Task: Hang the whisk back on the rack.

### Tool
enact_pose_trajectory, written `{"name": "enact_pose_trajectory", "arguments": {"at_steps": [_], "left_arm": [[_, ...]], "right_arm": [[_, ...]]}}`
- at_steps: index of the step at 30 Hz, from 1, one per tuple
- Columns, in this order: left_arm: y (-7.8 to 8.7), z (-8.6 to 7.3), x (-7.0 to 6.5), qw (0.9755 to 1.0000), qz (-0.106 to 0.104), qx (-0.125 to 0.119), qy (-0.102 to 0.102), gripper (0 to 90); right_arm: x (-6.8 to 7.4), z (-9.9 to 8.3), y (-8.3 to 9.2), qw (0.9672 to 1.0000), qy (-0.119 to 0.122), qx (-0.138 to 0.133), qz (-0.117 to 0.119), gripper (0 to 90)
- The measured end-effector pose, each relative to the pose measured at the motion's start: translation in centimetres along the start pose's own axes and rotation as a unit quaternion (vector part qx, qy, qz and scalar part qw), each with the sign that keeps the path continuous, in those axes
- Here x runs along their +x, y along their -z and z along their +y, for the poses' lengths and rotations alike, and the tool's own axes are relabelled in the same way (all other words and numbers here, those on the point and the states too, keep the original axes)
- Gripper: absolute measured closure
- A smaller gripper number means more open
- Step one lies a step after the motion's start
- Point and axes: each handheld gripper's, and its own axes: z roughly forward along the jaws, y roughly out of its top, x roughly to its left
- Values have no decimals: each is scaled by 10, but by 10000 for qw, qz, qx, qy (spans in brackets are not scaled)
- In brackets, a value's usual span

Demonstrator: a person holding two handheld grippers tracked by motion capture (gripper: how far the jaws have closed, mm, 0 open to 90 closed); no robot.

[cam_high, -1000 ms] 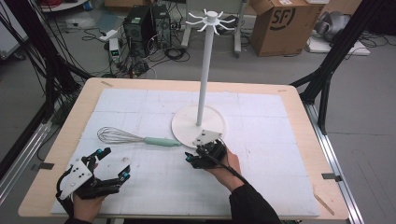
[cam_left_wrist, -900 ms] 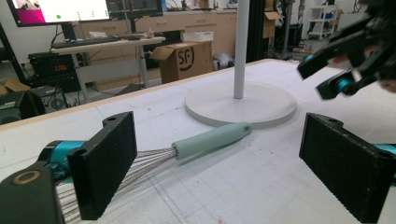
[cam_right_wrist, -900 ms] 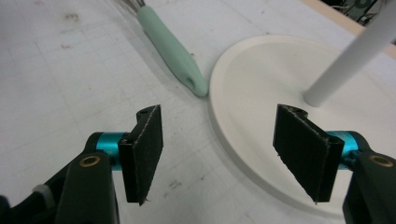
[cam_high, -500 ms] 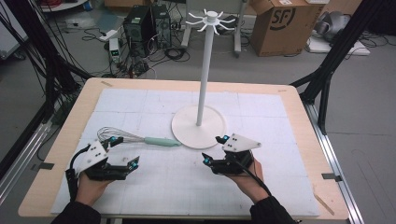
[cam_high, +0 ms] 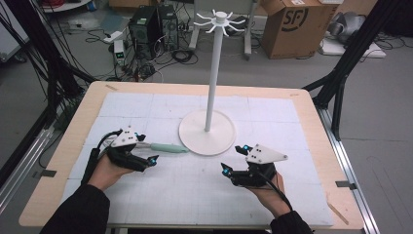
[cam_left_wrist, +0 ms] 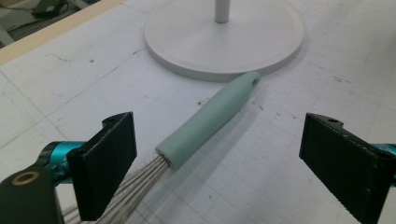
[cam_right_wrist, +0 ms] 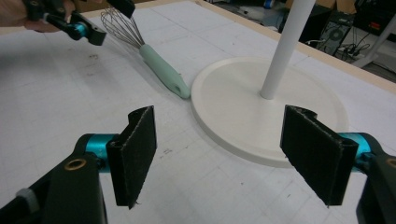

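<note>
A whisk with a mint-green handle (cam_high: 168,147) lies on the white mat, its handle end touching the stand's round base (cam_high: 207,132). My left gripper (cam_high: 146,148) is open over the whisk's wire end. In the left gripper view the left gripper (cam_left_wrist: 219,140) has its jaws wide on either side of the handle (cam_left_wrist: 210,114) and the wires (cam_left_wrist: 135,191), with neither pad touching them. My right gripper (cam_high: 235,158) hovers right of the base, open. Its jaws have just been opening, and in the right gripper view the right gripper (cam_right_wrist: 224,149) has nothing between them.
A white stand with a tall pole (cam_high: 213,73) and hooks at the top (cam_high: 219,19) rises from the mat's middle. The wooden table edge (cam_high: 336,146) runs around the mat. Cardboard box (cam_high: 292,24) and computers stand on the floor beyond.
My left gripper has moved forward and right from the mat's near left corner onto the whisk. My right gripper has drifted right, away from the stand's base.
</note>
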Motion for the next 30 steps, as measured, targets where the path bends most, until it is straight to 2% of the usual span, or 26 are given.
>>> {"name": "enact_pose_trajectory", "arguments": {"at_steps": [3, 5, 6, 7, 8, 9, 10, 11, 12, 13, 14, 15, 16, 17, 18, 19, 20, 21, 22, 24, 25, 26, 27, 28, 29, 30], "left_arm": [[-10, 10, 4, 9995, -109, 255, -147, 121], [-19, 18, 9, 9981, -168, 503, -307, 126], [-22, 19, 10, 9982, -175, 508, -279, 141], [-31, 22, 13, 9956, -304, 794, -384, 148], [-36, 23, 14, 9936, -284, 965, -507, 149], [-36, 23, 14, 9936, -284, 965, -507, 158], [-41, 25, 15, 9921, -385, 1061, -539, 160], [-50, 29, 14, 9865, -474, 1365, -773, 160], [-55, 30, 13, 9842, -528, 1471, -837, 164], [-55, 30, 13, 9842, -528, 1471, -837, 164], [-65, 32, 12, 9776, -596, 1759, -987, 159], [-70, 33, 12, 9737, -604, 1908, -1087, 159], [-74, 32, 14, 9727, -688, 1958, -1038, 159], [-78, 31, 15, 9698, -753, 2086, -1015, 160], [-81, 31, 17, 9645, -758, 2276, -1105, 163], [-81, 31, 17, 9645, -758, 2276, -1105, 166], [-84, 30, 18, 9598, -764, 2423, -1191, 176], [-85, 31, 20, 9574, -851, 2490, -1185, 176], [-86, 32, 22, 9571, -910, 2510, -1129, 194], [-88, 33, 24, 9523, -982, 2644, -1162, 194], [-89, 35, 24, 9484, -1017, 2760, -1184, 199], [-89, 35, 24, 9484, -1017, 2760, -1184, 207], [-91, 38, 23, 9439, -1091, 2864, -1233, 227], [-91, 38, 23, 9439, -1091, 2864, -1233, 246], [-92, 40, 23, 9396, -1212, 2950, -1247, 272], [-92, 40, 23, 9396, -1212, 2950, -1247, 296]], "right_arm": [[-3, -2, 0, 10000, -61, -16, 4, 262], [-4, -3, 1, 10000, -75, -31, -11, 262], [-5, -3, 2, 10000, -61, -48, -4, 262], [-6, -4, 3, 10000, -64, -55, -5, 263], [-6, -5, 4, 9999, -82, -65, -14, 263], [-6, -5, 4, 9999, -82, -65, -14, 263], [-8, -6, 5, 9999, -98, -64, -21, 263], [-9, -8, 6, 9999, -110, -48, -17, 263], [-11, -9, 7, 9999, -123, -30, -22, 263], [-12, -10, 7, 9999, -137, -19, -25, 263], [-14, -11, 7, 9999, -136, -12, -38, 263], [-15, -12, 8, 9998, -179, 6, -37, 263], [-17, -13, 8, 9998, -190, -1, -49, 263], [-18, -14, 8, 9998, -213, -2, -48, 263], [-19, -15, 8, 9997, -227, 6, -60, 263], [-19, -16, 9, 9997, -237, -6, -62, 263], [-19, -16, 9, 9997, -252, -7, -61, 263], [-19, -16, 9, 9997, -252, -7, -61, 263], [-19, -17, 10, 9997, -256, 0, -63, 263], [-19, -18, 10, 9997, -242, -11, -55, 263], [-19, -18, 11, 9997, -229, -16, -73, 263], [-19, -18, 11, 9997, -229, -16, -73, 263], [-19, -19, 12, 9997, -217, -27, -98, 263], [-19, -19, 13, 9996, -242, -29, -102, 263], [-19, -19, 14, 9996, -248, -39, -107, 264], [-20, -20, 15, 9996, -231, -68, -118, 264]]}}
